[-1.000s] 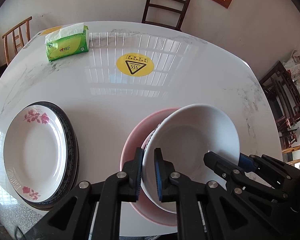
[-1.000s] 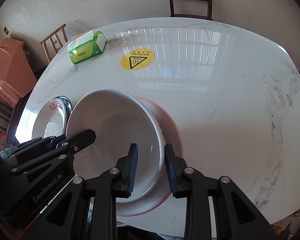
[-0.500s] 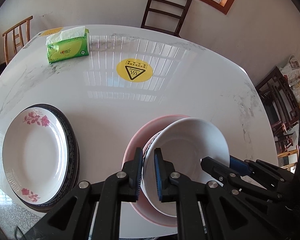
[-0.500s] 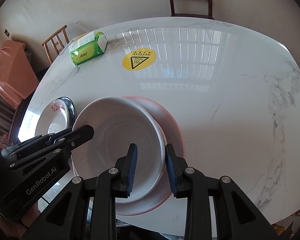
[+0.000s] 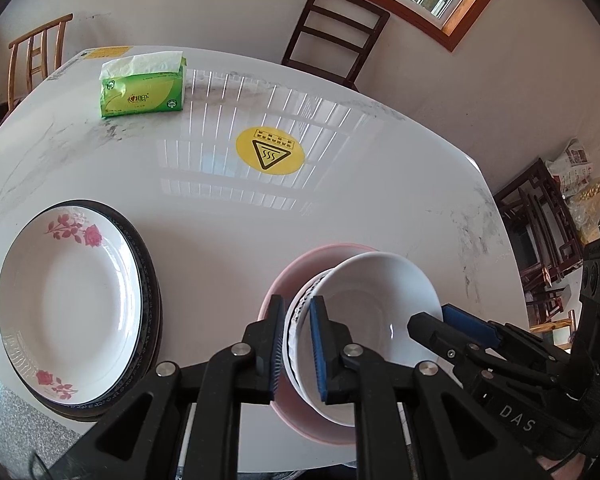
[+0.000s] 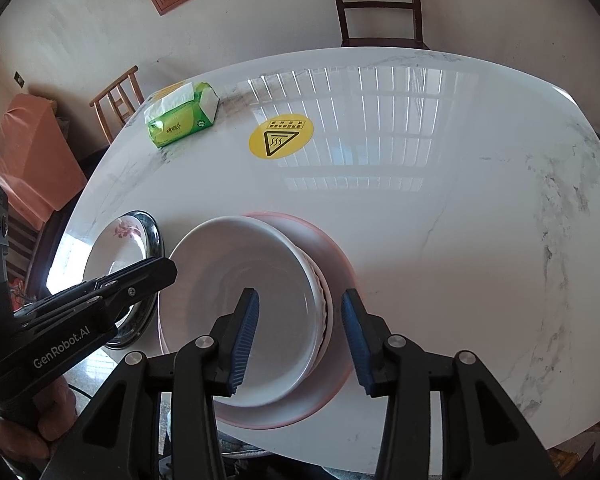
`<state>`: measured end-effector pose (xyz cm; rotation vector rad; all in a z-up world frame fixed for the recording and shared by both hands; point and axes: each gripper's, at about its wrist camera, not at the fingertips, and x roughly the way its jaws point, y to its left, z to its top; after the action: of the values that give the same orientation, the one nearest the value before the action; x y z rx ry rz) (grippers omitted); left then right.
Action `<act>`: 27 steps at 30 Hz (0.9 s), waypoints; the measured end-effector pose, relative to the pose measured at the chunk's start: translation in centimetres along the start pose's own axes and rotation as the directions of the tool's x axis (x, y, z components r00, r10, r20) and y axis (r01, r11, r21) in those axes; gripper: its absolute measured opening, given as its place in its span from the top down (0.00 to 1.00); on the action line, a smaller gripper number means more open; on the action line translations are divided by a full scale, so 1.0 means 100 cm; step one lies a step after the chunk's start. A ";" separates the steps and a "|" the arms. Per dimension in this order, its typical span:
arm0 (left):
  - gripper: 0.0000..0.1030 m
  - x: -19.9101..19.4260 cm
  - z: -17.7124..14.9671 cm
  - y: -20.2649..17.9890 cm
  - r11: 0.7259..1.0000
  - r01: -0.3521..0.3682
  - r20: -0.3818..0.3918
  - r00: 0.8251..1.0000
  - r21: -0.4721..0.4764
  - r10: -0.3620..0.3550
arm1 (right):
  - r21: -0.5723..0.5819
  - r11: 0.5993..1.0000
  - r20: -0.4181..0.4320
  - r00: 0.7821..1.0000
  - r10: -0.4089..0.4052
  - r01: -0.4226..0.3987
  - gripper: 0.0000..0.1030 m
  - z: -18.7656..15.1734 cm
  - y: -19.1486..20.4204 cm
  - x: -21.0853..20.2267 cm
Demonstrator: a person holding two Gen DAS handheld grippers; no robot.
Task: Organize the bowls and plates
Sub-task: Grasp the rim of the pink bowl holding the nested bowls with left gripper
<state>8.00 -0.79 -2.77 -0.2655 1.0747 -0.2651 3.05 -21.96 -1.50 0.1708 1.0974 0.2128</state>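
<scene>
On a marble tabletop (image 6: pixel 440 208), a white bowl (image 6: pixel 256 304) sits nested in a pink bowl (image 6: pixel 332 256). Both grippers' fingers straddle its rim, left gripper (image 5: pixel 296 348) and right gripper (image 6: pixel 300 336) opening, pads apparently released.

The white bowl (image 6: pixel 260 304) now sits nested in the stack as both grippers' jaws open off its rim.

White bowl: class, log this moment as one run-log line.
white bowl: nested on pink bowl | left gripper: opening, straddles rim | right gripper: opening, pads clear
</scene>
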 end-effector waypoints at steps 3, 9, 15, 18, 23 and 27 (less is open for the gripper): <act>0.84 -0.004 0.001 0.006 1.000 -0.001 0.011 1.000 -0.022 0.002 | 0.018 1.000 0.012 1.000 0.010 -0.010 0.61 0.001 -0.006 -0.006; 0.84 -0.008 0.002 0.023 0.996 0.013 0.012 1.000 -0.092 -0.012 | 0.051 0.999 0.039 0.999 0.001 -0.003 0.60 0.003 -0.019 -0.017; 0.84 -0.001 -0.001 0.036 0.988 0.032 -0.022 0.999 -0.153 -0.036 | 0.088 0.996 0.016 1.000 -0.011 0.009 0.61 0.000 -0.036 -0.016; 0.84 0.003 -0.003 0.038 0.987 0.025 -0.035 0.999 -0.161 -0.031 | 0.104 0.994 0.007 1.000 -0.019 0.018 0.64 -0.002 -0.043 -0.014; 0.84 0.008 -0.007 0.038 0.985 0.032 -0.055 0.998 -0.168 -0.042 | 0.126 0.992 -0.023 1.000 -0.017 0.020 0.68 -0.005 -0.052 -0.005; 0.84 0.015 -0.010 0.036 0.986 0.027 -0.076 0.996 -0.163 -0.040 | 0.121 0.992 -0.049 0.999 -0.014 0.019 0.70 -0.008 -0.053 0.005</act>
<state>8.05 2.01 -5.67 -0.4221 1.1731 -0.2197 2.99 -26.89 -3.52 0.2665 1.1596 0.1358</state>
